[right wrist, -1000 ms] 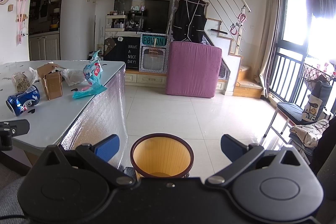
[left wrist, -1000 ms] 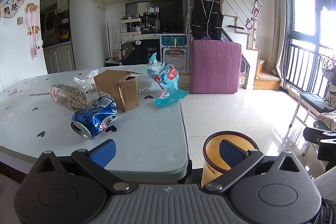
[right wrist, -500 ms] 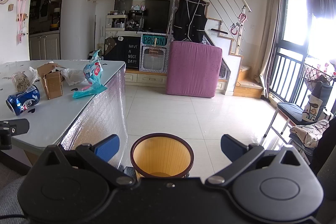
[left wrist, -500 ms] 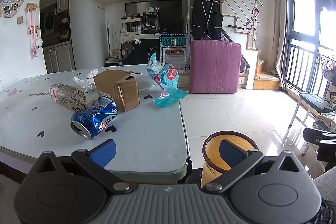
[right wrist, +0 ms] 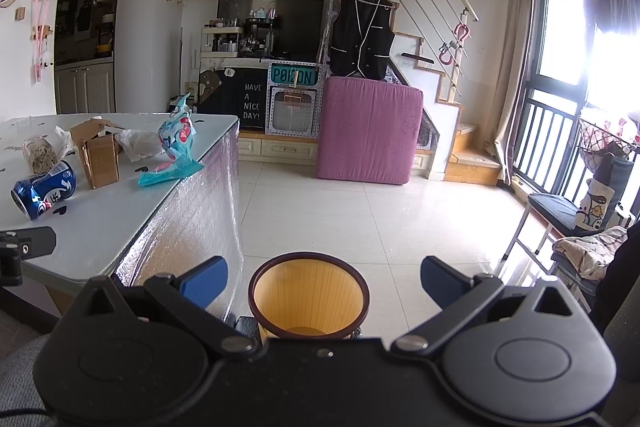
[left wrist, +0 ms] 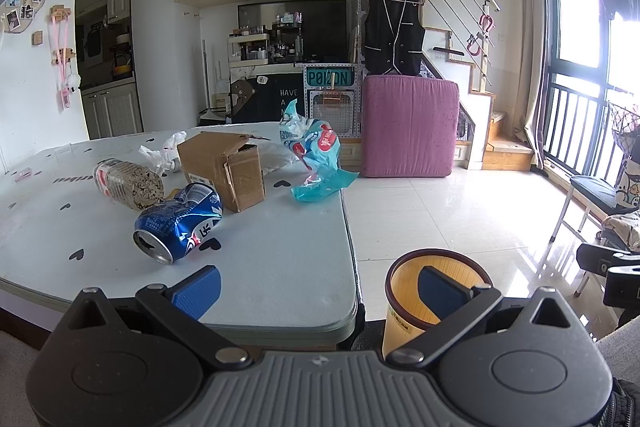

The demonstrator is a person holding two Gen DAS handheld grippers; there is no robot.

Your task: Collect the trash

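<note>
A white table (left wrist: 280, 267) holds trash: a dented blue can (left wrist: 178, 223), a torn cardboard box (left wrist: 224, 169), a clear bottle (left wrist: 128, 183), a white crumpled bag (left wrist: 164, 153) and a teal wrapper (left wrist: 316, 163). They also show in the right wrist view: the can (right wrist: 44, 193), the box (right wrist: 98, 155), the wrapper (right wrist: 174, 151). A yellow waste bin (right wrist: 308, 297) stands on the floor by the table's near right corner, also in the left wrist view (left wrist: 400, 303). My left gripper (left wrist: 320, 291) is open and empty over the table's front edge. My right gripper (right wrist: 320, 277) is open and empty above the bin.
A pink cushion block (right wrist: 370, 133) stands upright across the tiled floor. A chair with cloth (right wrist: 576, 223) stands by the balcony door at right. Stairs (right wrist: 468, 143) rise behind. The table side is wrapped in silver foil (right wrist: 192, 223).
</note>
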